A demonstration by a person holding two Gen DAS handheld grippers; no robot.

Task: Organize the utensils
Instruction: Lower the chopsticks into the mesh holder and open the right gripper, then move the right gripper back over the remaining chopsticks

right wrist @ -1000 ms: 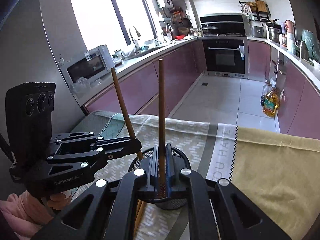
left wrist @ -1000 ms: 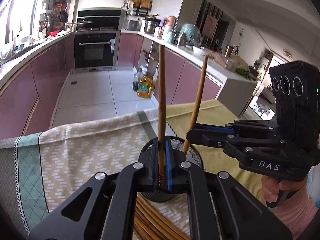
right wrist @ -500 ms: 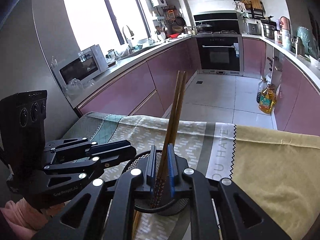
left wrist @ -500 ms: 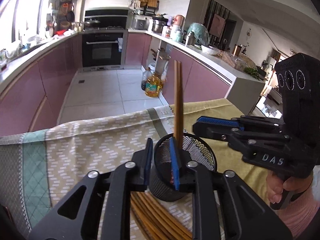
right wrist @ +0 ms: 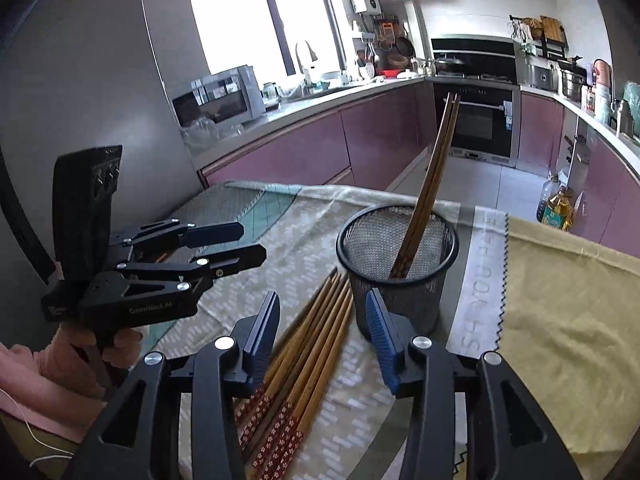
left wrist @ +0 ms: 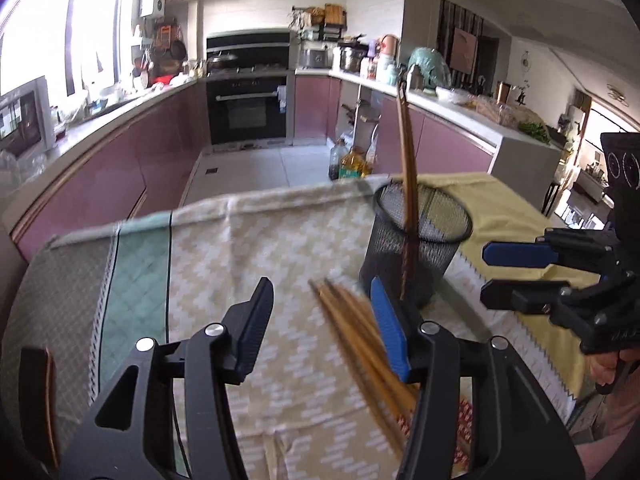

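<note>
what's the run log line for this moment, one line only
left gripper: open, jaws just opened, empty | right gripper: open, jaws just opened, empty | two chopsticks: in mesh cup | loose chopsticks: on cloth

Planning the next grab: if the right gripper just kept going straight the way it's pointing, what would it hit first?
Most likely the loose chopsticks lying on the cloth between the open right gripper fingers; the mesh cup stands just right of that line. Depth is uncertain.

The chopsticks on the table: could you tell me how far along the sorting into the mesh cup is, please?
Done: two chopsticks stand leaning in the mesh cup. In hand: nothing; the left gripper and right gripper have just been opening, with nothing gripped. Left: a bundle of loose chopsticks lies on the cloth beside the cup.
</note>
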